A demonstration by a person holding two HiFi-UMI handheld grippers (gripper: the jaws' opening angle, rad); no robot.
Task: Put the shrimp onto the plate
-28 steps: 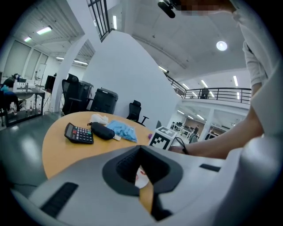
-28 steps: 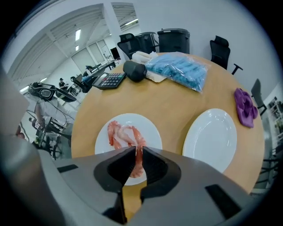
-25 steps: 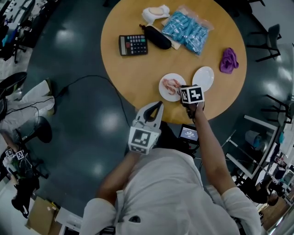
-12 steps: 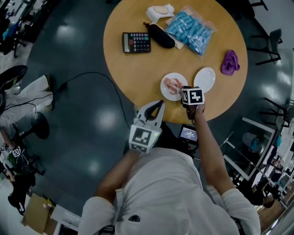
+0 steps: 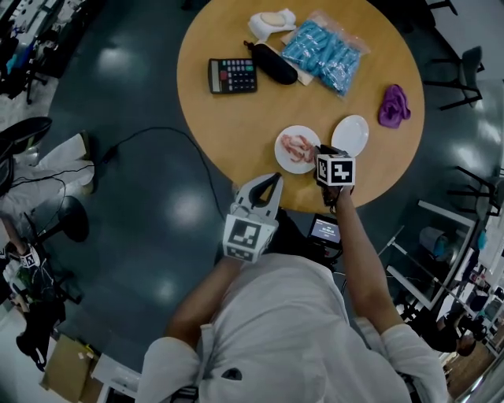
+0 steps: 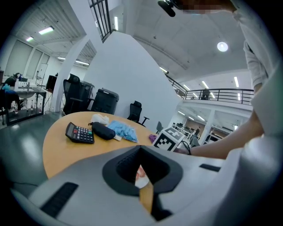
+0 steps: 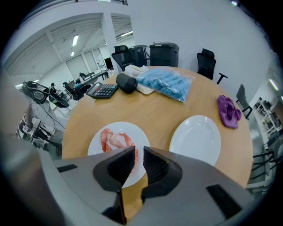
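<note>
Pink shrimp (image 5: 296,146) (image 7: 116,139) lie piled on the left of two white plates (image 5: 282,157) (image 7: 135,128) near the round table's front edge. An empty white plate (image 5: 350,135) (image 7: 194,139) sits just to its right. My right gripper (image 5: 322,152) (image 7: 139,149) hovers low over the near rim of the shrimp plate. Its jaws are opening, a narrow gap shows, and nothing is between them. My left gripper (image 5: 266,183) (image 6: 140,148) hangs off the table's front edge, shut and empty.
At the back of the wooden table (image 5: 236,126) lie a calculator (image 5: 232,75), a black case (image 5: 273,63), a bag of blue packets (image 5: 328,51) and a white bundle (image 5: 272,22). A purple cloth (image 5: 392,105) lies at the right. A cable (image 5: 157,134) runs on the dark floor.
The right gripper has drawn back slightly toward me from the shrimp plate. The left gripper has stayed where it was.
</note>
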